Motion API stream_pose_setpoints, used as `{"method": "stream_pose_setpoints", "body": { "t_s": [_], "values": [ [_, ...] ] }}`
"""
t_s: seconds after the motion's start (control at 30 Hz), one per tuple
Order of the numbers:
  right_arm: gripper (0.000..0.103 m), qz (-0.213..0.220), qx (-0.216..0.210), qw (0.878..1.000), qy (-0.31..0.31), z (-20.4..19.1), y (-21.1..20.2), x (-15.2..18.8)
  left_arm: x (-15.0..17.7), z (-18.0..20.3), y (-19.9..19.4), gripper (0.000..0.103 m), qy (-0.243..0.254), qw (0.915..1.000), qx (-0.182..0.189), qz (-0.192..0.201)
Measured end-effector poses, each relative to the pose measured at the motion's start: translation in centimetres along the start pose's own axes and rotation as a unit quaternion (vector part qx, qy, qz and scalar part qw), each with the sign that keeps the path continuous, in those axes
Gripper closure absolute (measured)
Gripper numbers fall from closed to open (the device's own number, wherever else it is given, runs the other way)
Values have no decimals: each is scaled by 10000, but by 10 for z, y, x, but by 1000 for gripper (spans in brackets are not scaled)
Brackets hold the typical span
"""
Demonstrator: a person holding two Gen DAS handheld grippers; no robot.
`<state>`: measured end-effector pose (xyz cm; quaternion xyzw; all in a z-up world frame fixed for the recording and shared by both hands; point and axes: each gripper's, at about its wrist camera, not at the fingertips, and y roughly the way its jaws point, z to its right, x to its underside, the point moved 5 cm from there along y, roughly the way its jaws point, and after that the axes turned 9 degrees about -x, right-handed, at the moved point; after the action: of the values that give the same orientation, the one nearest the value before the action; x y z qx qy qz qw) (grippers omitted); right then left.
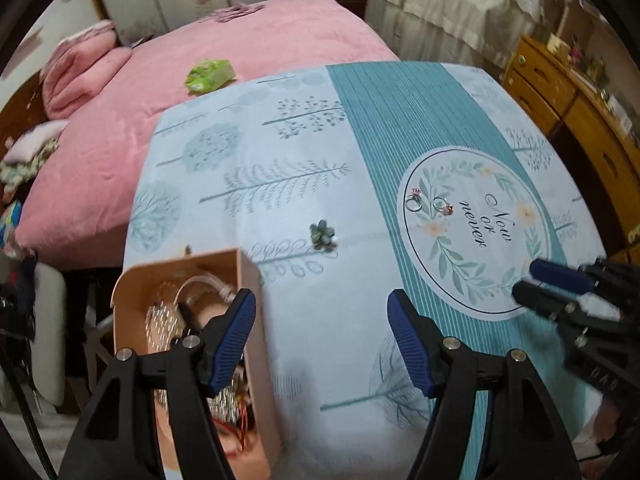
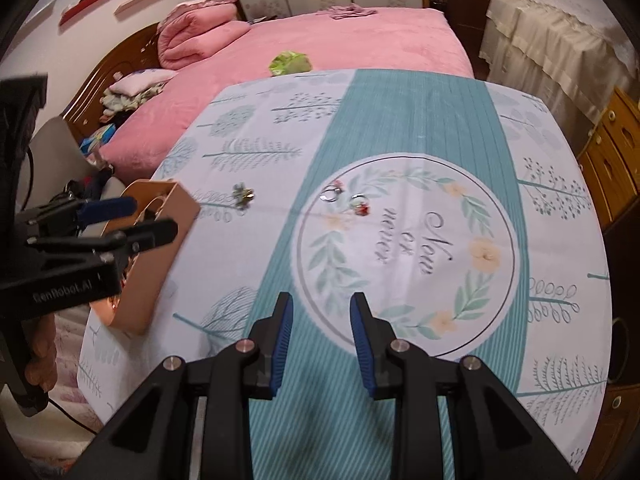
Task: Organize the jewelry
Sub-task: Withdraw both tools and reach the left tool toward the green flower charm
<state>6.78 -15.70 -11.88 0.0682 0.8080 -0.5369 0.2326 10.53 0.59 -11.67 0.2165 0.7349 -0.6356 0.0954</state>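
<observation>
An open pink box (image 1: 256,320) with several jewelry pieces inside sits at the table's left edge; it also shows in the right wrist view (image 2: 160,264). A green flower brooch (image 1: 322,235) (image 2: 242,195) lies on the cloth beyond the box. Two silver rings, one (image 1: 413,201) (image 2: 331,193) beside the other (image 1: 442,205) (image 2: 359,203), lie in the printed wreath. My left gripper (image 1: 322,312) (image 2: 154,220) is open and empty, its left finger over the box. My right gripper (image 2: 322,320) (image 1: 528,278) is open and empty, short of the rings.
The table (image 2: 440,120) carries a light blue and teal cloth. A pink bed (image 1: 200,80) with a green packet (image 1: 208,74) stands behind it. Wooden drawers (image 1: 580,120) stand to the right. A folded pink quilt (image 2: 200,32) lies on the bed.
</observation>
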Motion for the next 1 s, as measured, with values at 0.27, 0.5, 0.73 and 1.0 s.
{"method": "stream_pose_setpoints", "body": {
  "t_s": [0.27, 0.5, 0.73, 1.0],
  "values": [
    [73, 3, -35, 9998, 175, 25, 15, -22, -26, 7, 42, 36, 288, 9989, 252, -281],
    [73, -81, -92, 9999, 20, 31, 41, -42, -45, 7, 65, 37, 463, 9959, 604, -488],
    [73, -141, -119, 9998, 17, 33, 62, -52, -52, 1, 87, 37, 412, 9940, 718, -718],
    [73, -160, -112, 9998, -48, 32, 73, -52, -50, -1, 97, 54, 425, 9931, 779, -766]
  ]
}}
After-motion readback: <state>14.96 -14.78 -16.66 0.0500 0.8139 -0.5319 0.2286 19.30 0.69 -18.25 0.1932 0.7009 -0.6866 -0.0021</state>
